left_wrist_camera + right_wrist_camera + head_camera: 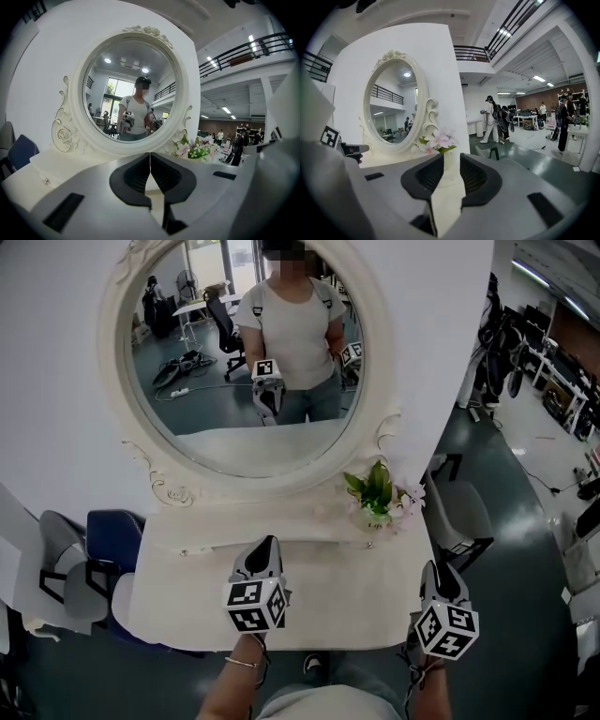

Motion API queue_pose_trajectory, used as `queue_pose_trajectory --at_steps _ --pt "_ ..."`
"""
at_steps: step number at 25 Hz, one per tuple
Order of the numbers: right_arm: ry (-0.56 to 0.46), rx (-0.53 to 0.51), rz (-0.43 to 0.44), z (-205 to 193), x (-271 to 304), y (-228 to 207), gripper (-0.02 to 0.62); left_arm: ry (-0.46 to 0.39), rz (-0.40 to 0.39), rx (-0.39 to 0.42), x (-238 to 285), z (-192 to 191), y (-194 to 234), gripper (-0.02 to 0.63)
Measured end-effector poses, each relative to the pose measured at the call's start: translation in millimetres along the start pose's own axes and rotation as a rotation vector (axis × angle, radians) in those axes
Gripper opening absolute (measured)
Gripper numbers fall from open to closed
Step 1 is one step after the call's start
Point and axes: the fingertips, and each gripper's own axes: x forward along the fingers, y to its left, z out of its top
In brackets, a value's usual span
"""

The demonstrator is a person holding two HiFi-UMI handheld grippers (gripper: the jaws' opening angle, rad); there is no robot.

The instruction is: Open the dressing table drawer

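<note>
**Inspector:** Report the state of each claw.

**Operator:** I read the left claw (268, 543) (150, 155) as pressed together: its dark pads meet tip to tip, with nothing between them. The right claw (433, 567) (452, 158) stands spread, and I see only open air in the gap. The pale vase of the pink flowers (378, 495) (435, 139) shows beyond that gap, well clear of the pads.

**Inspector:** Where is the drawer?

**Operator:** The drawer front (225, 544) sits in the low raised tier beneath the oval mirror (246, 442) (133, 84), flush with the tier and shut. I see a small knob (201, 552) (45, 180) towards its left end.

**Inspector:** Position of the claws relative to it?

**Operator:** The left claw points at the tier near its middle, above the dressing table's surface (347, 606). From the head view its tip lies just beside the drawer front, to the right of the knob. I cannot tell whether it touches. The right claw hangs at the surface's right edge, well apart from the left claw and nearer to me than the flowers.

**Inspector:** Surroundings?

**Operator:** The flowers stand at the right end of the tier, beside the mirror frame. A blue chair (114, 529) (21, 150) stands left of the table and a grey chair (461, 514) stands right of it.
</note>
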Motion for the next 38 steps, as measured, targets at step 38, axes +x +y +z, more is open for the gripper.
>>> queue_pose_trajectory --at_steps 38 --pt "0.236 -0.005 0.169 -100 80 37 0.118 0.247 0.14 -0.064 4 -126 31 0.02"
